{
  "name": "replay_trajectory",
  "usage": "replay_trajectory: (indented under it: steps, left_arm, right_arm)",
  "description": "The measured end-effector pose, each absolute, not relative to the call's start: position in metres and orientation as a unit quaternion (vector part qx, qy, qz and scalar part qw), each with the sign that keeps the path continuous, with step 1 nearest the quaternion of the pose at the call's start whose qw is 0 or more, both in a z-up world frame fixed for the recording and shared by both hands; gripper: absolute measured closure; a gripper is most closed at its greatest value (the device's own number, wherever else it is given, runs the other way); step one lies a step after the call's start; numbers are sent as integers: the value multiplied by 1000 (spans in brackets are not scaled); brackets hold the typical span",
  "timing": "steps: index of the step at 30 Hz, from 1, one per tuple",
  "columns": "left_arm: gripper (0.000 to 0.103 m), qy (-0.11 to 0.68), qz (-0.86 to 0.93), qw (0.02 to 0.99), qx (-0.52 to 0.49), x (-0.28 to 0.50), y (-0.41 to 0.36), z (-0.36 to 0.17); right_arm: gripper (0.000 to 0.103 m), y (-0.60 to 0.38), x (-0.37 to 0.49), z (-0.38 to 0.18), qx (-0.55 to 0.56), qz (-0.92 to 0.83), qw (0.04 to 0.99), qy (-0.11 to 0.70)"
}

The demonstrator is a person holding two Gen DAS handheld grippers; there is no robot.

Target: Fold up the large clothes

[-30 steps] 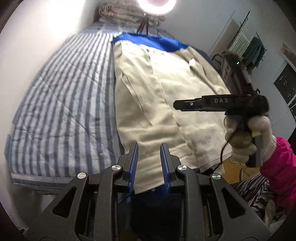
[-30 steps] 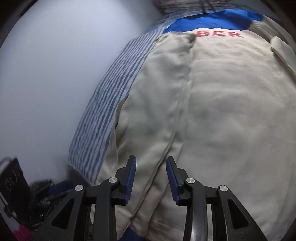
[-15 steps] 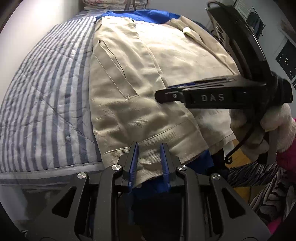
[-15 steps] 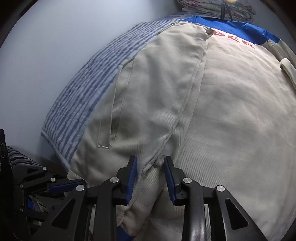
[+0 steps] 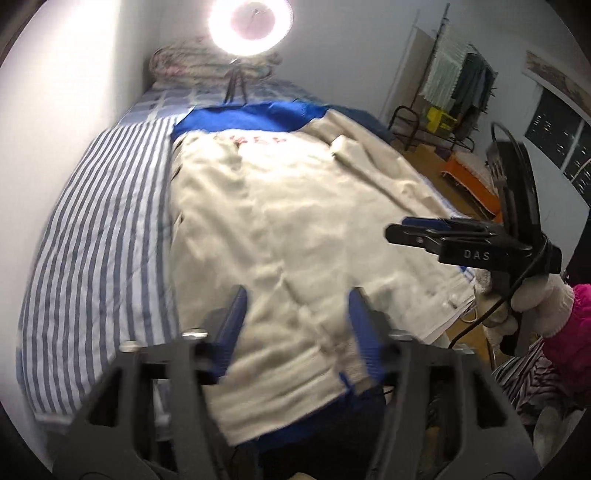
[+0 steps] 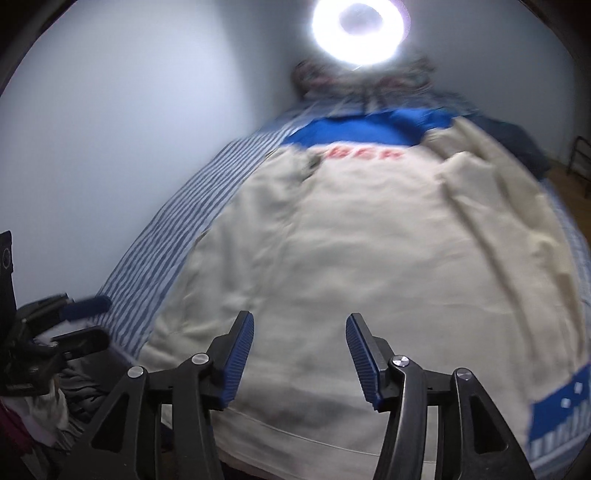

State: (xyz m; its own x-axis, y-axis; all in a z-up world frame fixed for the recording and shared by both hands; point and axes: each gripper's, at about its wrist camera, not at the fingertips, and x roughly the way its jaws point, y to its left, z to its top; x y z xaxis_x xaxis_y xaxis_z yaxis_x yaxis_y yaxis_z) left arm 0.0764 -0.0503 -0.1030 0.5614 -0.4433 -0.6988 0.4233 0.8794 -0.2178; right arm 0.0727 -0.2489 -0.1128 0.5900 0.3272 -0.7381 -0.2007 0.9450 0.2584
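A large cream jacket with a blue yoke and red letters lies back-up on a blue-striped bed; it also fills the right wrist view. Its hem hangs over the near bed edge. My left gripper is open and empty above the hem. My right gripper is open and empty above the hem too. It shows from the side in the left wrist view, at the jacket's right edge. The left gripper shows at the far left of the right wrist view.
A ring light on a small tripod stands at the head of the bed, by folded bedding. A wall runs along the bed's left side. A clothes rack and an orange box stand on the floor to the right.
Both grippers have opened and let go of the folded jacket side. Both have lifted and pulled back from the hem. The jacket now lies flat with its back up.
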Motion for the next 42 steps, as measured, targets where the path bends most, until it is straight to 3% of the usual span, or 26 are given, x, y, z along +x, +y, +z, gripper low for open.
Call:
replay_trajectory:
  steps: [12, 22, 27, 36, 37, 39, 42]
  left_arm:
    - [42, 401, -308, 862, 41, 115, -136, -76]
    - [42, 436, -330, 836, 38, 146, -174, -115]
    - [42, 459, -329, 825, 33, 157, -178, -133]
    - [42, 470, -327, 819, 30, 169, -188, -143]
    - [42, 470, -328, 819, 32, 169, -189, -143]
    - [42, 468, -327, 820, 38, 168, -190, -143]
    - [42, 464, -328, 822, 43, 167, -191, -141]
  right_arm:
    - [49, -420, 59, -116, 141, 2, 882, 449]
    - [49, -549, 37, -159, 273, -68, 850, 445]
    - [50, -571, 32, -187, 321, -72, 829, 452]
    - [49, -557, 41, -215, 281, -80, 818, 495]
    - [53, -555, 41, -214, 270, -82, 821, 497]
    - [81, -551, 41, -211, 256, -79, 824, 499]
    - [101, -544, 40, -198, 233, -92, 833, 494]
